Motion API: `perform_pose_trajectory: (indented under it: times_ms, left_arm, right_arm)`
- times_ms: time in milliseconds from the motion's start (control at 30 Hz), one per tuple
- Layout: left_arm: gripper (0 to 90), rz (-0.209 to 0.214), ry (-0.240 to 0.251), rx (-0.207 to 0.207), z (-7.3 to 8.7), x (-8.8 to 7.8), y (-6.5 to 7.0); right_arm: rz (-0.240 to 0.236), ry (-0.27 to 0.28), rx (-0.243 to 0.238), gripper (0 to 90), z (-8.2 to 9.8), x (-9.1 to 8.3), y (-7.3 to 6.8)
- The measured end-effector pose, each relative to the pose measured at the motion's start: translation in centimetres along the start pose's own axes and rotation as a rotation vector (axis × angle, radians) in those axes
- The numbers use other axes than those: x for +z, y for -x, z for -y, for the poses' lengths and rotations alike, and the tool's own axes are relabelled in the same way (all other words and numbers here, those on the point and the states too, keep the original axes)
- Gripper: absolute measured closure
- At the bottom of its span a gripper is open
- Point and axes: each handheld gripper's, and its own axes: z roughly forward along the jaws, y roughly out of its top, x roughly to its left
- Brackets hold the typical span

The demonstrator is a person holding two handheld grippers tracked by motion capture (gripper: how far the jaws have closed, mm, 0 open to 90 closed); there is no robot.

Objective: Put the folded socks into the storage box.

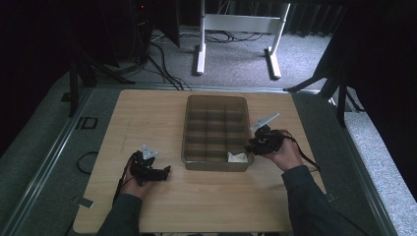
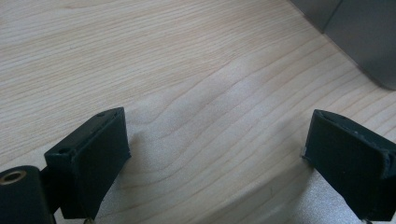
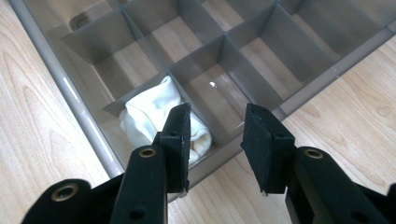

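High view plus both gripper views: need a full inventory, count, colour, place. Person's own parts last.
table: 1, light wood grain, centre of the high view
divided tray: 1, translucent grey-brown, many compartments, on the table right of centre
rolled cloth: 1, white, in the tray's near right corner compartment
white desk frame: 1, white, on the grey carpet beyond the table
floor cables: several, black, on the carpet at far left
left gripper: 1, black, jaws wide apart over bare table, left of the tray
right gripper: 1, black, jaws apart with nothing between them, above the tray's near right edge
hands and sleeves: 2, dark sleeves, entering from the bottom
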Motion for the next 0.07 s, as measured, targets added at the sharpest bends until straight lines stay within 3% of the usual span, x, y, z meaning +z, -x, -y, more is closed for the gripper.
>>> perform_pose_trajectory:
  times_ms: [67]
  left_arm:
    - [6.6,0.000,0.000,0.000,0.00,0.00,0.00]
  right_arm:
    - [0.006,0.015,0.009,61.4,0.20,-0.11,0.09]
